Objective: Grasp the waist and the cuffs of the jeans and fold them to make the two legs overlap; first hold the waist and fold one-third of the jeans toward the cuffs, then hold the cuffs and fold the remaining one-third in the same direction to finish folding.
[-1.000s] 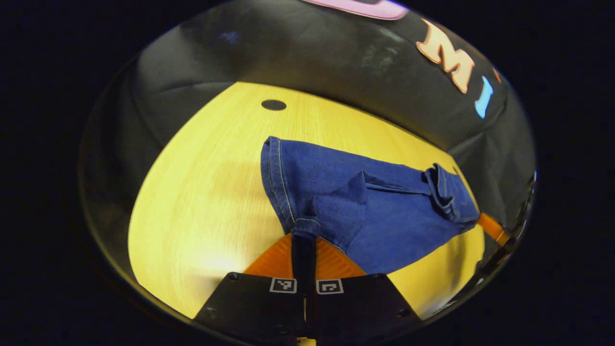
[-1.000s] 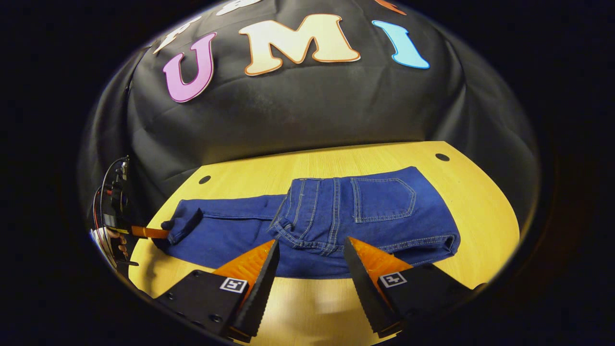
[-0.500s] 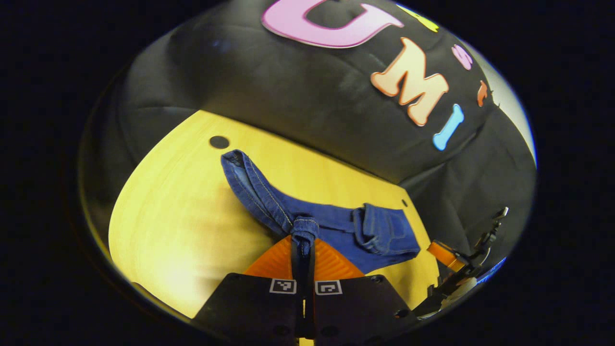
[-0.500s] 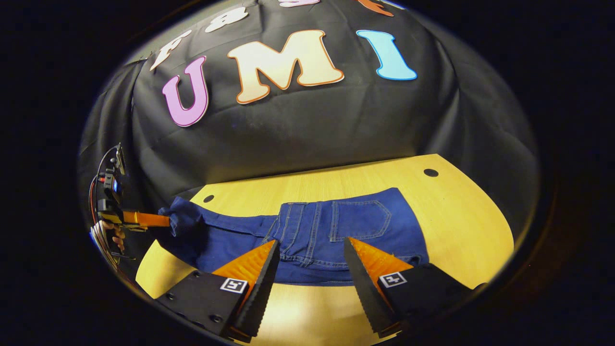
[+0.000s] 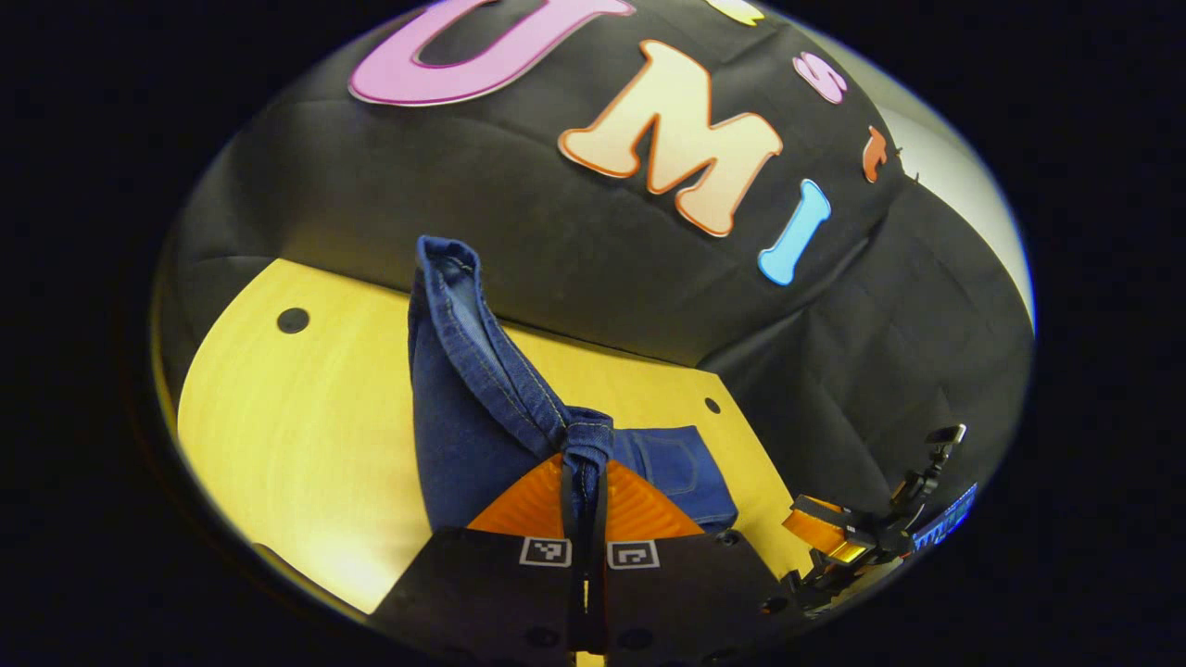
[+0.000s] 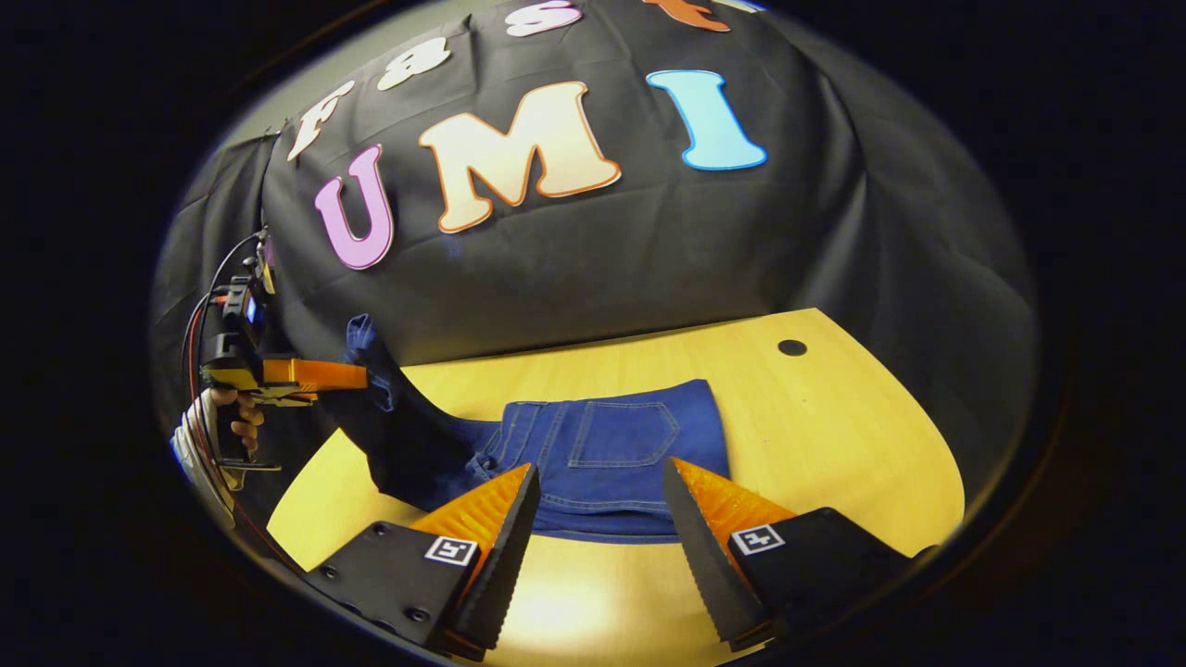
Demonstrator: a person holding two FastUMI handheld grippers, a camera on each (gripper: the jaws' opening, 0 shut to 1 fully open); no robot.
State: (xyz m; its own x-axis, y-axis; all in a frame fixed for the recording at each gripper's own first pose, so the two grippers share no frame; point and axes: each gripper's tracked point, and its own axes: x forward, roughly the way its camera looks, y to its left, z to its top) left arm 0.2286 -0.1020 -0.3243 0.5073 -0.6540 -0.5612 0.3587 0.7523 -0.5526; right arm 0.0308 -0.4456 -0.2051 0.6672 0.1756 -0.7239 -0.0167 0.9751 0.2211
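Pale yellow wooden bench point(image 6: 834, 417) carries the dark blue denim jeans point(image 6: 602, 454); waist third lies folded flat, pocket up. Cuff end point(image 5: 463, 371) is lifted clear, pinched shut in the left hand-held gripper point(image 5: 586, 482). Right hand-held gripper point(image 6: 593, 519) is held open, empty, above the near edge. Denim judged limp, moderately heavy; hem seam gives the surest hold.

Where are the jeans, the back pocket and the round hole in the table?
jeans point(image 6: 611, 486): right gripper view, folded flat part.
back pocket point(image 6: 623, 434): right gripper view, its middle.
hole point(image 6: 791, 347): right gripper view, dark centre.
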